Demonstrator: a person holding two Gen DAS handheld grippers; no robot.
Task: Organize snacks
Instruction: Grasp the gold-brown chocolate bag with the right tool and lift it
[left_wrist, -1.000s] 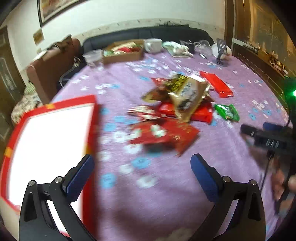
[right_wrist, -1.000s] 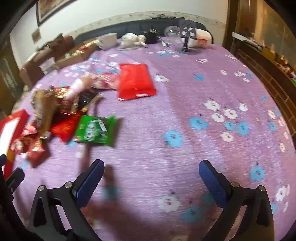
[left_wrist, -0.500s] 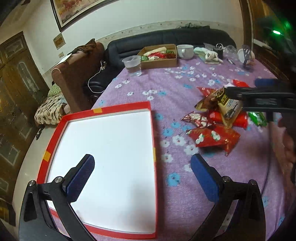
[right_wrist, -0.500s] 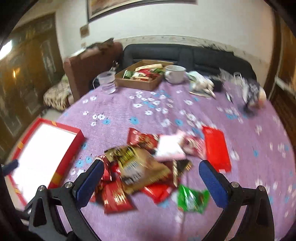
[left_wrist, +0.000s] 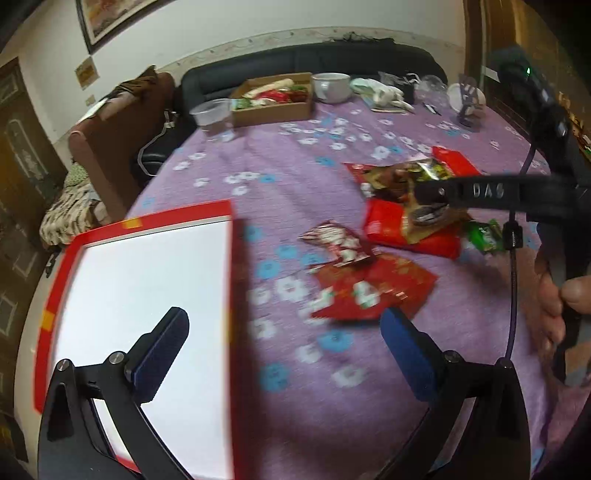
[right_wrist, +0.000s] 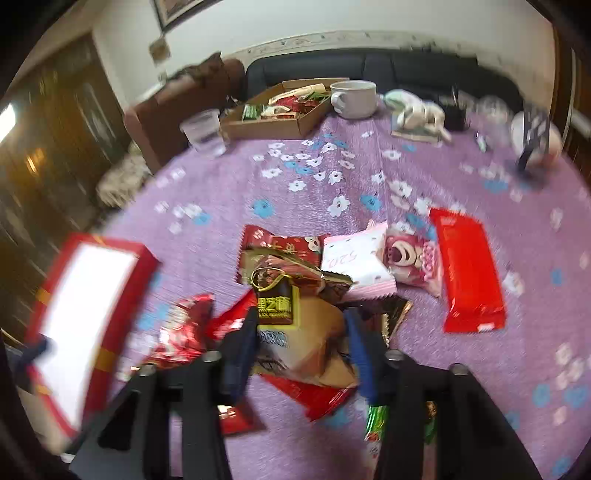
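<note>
The right gripper has its blue fingers drawn in on either side of a tan-and-gold snack bag, pressing its lower end while the bag lies on top of the snack pile (the blur makes it hard to say whether the bag has left the heap). Around it lie a dark red packet, a pink-and-white packet, a pink bear-print packet and, further right and a little apart, a long red packet. A green packet peeks out beneath the right finger.

The left gripper is spread wide and grasps nothing; its left finger hangs over the white inside of the red tray, its right over the purple flowered surface, close to a crumpled red packet. From this side the right gripper's black arm crosses above the pile.

Toward the far edge stand a cardboard box of snacks, a clear plastic cup and a white mug.
</note>
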